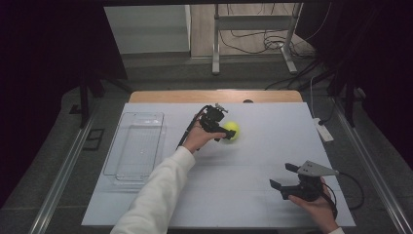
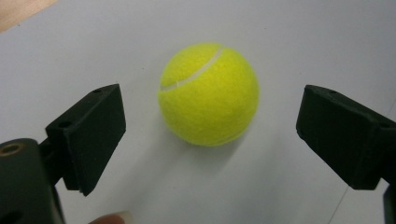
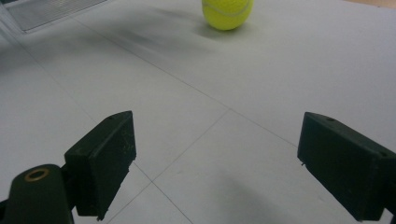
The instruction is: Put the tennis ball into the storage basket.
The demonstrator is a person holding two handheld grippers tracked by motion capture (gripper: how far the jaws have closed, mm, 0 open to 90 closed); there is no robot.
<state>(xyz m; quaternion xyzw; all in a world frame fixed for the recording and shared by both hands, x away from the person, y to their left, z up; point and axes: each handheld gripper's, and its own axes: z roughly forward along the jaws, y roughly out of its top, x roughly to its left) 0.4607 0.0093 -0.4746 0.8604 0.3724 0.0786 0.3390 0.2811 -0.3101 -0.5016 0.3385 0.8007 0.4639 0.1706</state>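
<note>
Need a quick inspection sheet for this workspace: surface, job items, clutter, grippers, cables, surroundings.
Surface: white sheet over a wooden table, faint seam lines, no spills.
Job's things: yellow tennis ball resting on the sheet; clear plastic tray at the left side, nothing in it.
Clutter: nothing seen.
Grippers: left gripper open, jaws either side of the ball without touching it; right gripper open, nothing between its jaws, held near the right front corner.
Cables: black cable trails from the left gripper; another loops from the right gripper.
Surroundings: white power strip beside the table; metal stand and floor wiring beyond, dark curtains.
</note>
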